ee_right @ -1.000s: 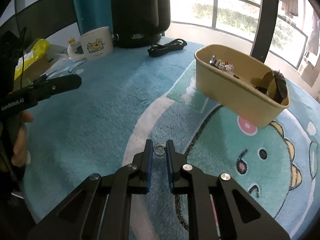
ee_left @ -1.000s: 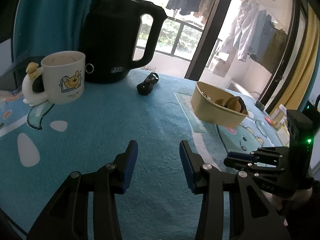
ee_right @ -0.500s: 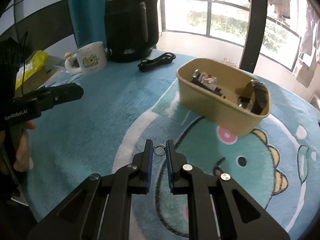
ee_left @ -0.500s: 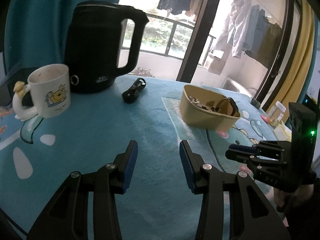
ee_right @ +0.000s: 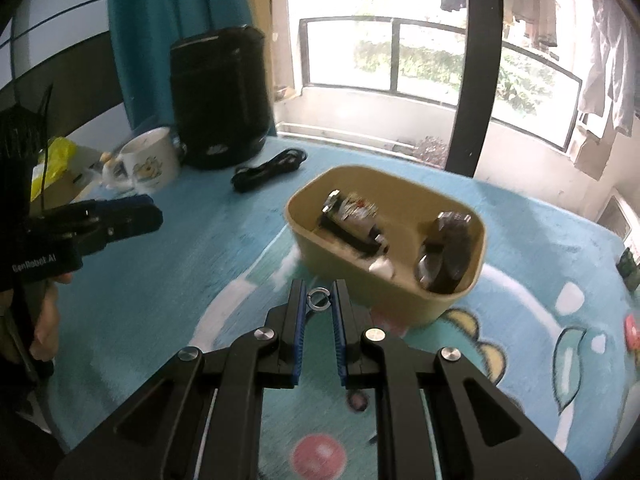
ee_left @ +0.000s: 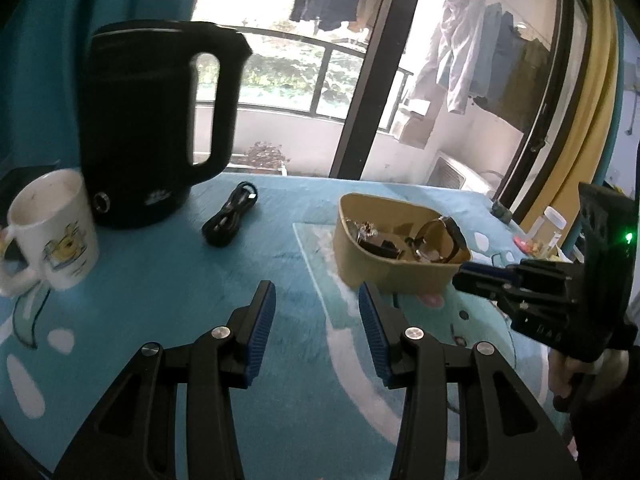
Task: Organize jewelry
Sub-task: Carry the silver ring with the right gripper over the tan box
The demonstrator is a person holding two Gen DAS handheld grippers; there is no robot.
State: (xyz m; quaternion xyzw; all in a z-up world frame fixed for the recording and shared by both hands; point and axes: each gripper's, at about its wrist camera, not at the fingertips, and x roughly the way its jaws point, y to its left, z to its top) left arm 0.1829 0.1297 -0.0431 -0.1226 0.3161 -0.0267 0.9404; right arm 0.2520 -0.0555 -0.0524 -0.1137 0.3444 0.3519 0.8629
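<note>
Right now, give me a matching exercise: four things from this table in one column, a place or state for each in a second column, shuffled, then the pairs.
Things:
1. ring
2. watch
3. black cable
4. mug

Places or states:
A. lying in the beige tub
B. coiled on the blanket, right of the kettle
C. clamped in the right hand-held gripper
D. standing left of the kettle

Pairs: 1-C, 2-A, 3-B, 4-D
</note>
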